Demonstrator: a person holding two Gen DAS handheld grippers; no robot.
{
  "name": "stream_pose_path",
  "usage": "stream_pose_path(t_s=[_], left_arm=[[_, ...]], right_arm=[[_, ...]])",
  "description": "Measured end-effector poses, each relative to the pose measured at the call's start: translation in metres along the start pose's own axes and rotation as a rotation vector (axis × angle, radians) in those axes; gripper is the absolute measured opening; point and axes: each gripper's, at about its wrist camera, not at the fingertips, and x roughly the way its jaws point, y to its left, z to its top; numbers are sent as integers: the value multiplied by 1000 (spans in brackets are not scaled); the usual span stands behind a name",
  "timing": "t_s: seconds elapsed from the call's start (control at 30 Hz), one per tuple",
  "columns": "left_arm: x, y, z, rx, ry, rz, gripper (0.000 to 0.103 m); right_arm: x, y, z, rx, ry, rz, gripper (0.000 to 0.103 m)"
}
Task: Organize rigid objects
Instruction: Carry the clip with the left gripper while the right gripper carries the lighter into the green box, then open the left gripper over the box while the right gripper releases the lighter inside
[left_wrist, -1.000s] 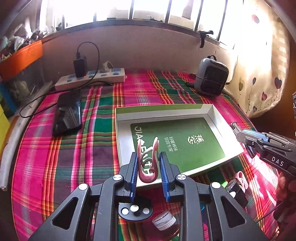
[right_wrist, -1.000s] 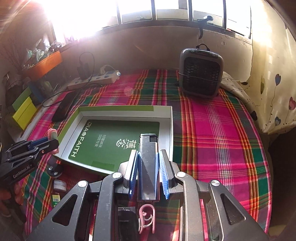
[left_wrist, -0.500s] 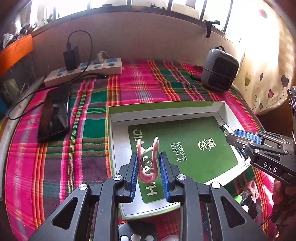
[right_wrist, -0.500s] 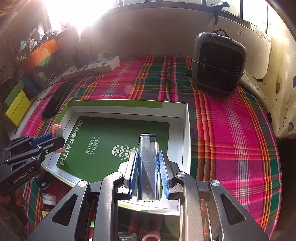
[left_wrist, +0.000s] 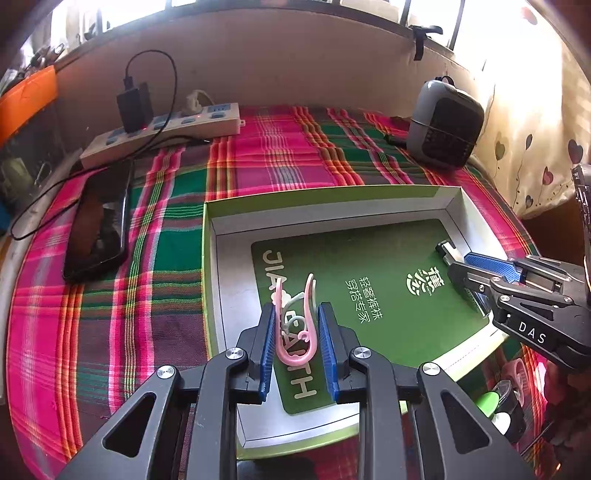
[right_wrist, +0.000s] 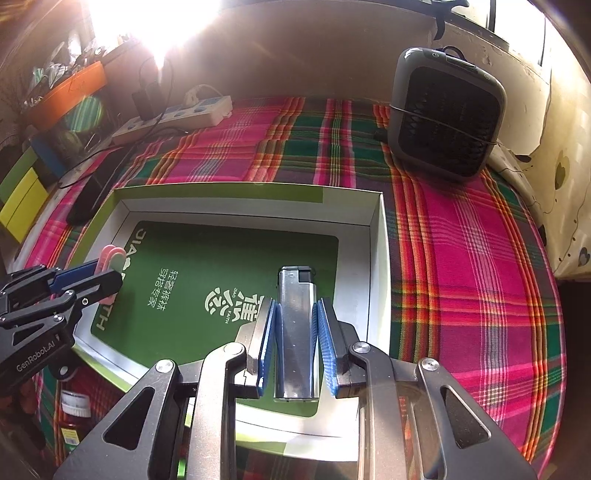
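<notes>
Plaid cloth (left_wrist: 166, 288) covers the table, and a shallow box (left_wrist: 221, 258) with a green floor sits on it. Over the box, the left gripper (left_wrist: 295, 332) clamps a pink clip (left_wrist: 295, 332), while the right gripper (right_wrist: 295, 336) pinches a silver lighter (right_wrist: 295, 325) (held lengthwise between the blue pads).

Plaid cloth (left_wrist: 258, 162) covers the surface. On it: shallow box (left_wrist: 332, 195) centre, phone (left_wrist: 98, 229) left, power strip (left_wrist: 162, 129) far left, small heater (left_wrist: 445, 123) far right.
</notes>
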Motion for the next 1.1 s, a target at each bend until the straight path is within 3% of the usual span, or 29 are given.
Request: stream_pose_path(t_s=[0.63, 0.83, 0.9, 1.1], left_arm=[[2, -3, 3, 8, 12, 12, 26], [-3, -6, 1, 2, 5, 6, 34], [-6, -6, 1, -1, -1, 8, 38], [-22, -1, -3, -28, -21, 11, 39]], right_arm=[[3, 2, 0, -5, -3, 8, 24], [0, 1, -1, 8, -8, 38, 29], [-3, 2, -2, 5, -18, 40, 39], [-17, 6, -7, 5, -53, 38, 41]])
